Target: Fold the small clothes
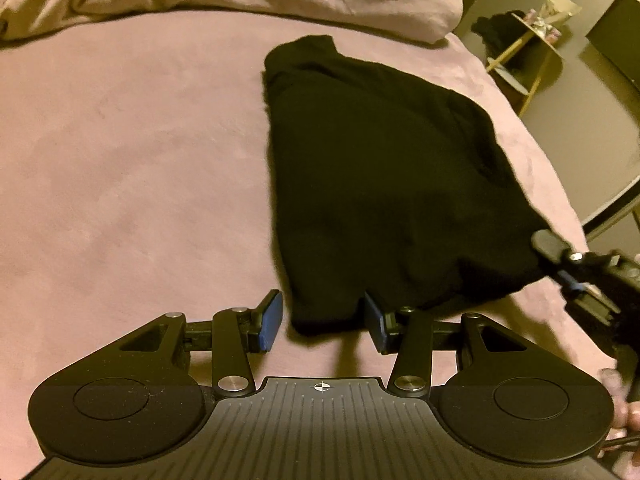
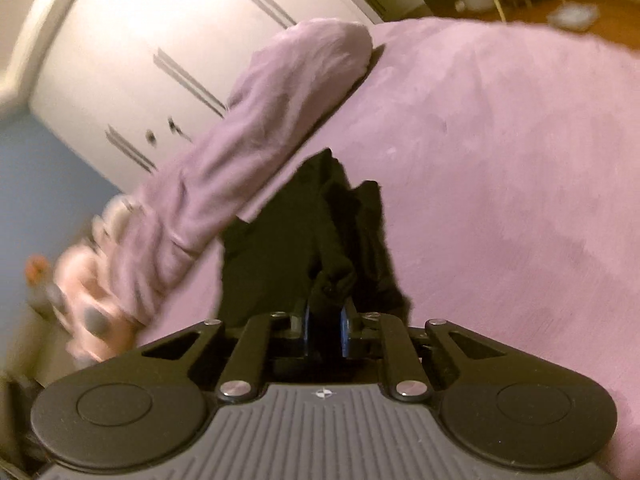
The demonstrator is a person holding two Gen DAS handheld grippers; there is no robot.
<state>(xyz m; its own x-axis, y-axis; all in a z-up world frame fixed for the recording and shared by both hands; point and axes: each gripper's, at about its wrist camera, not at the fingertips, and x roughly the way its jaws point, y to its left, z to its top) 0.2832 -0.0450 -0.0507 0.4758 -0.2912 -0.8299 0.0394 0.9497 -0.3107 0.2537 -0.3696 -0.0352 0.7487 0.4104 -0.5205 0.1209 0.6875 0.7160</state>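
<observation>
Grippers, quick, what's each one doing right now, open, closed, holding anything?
Left gripper: open, a corner of the black garment lies between its pads, not pinched.
Right gripper: closed on a bunched edge of the black garment.

1. Both views are dim, under warm indoor light; the left wrist view has a yellowish cast, the right wrist view a pinker one.
2. The black garment [image 1: 384, 184] is so dark that its folds barely show.
3. Soft shadows fall on the pink blanket [image 1: 140, 168] just under the left gripper [image 1: 324, 322].
4. Fisheye distortion bends the bed edge and the wardrobe [image 2: 132, 64], with dark corners.
5. Motion blur smears the right wrist view, worst at the hand [image 2: 92, 300] on the left edge.
6. Small glints sit on the metal rivets.
</observation>
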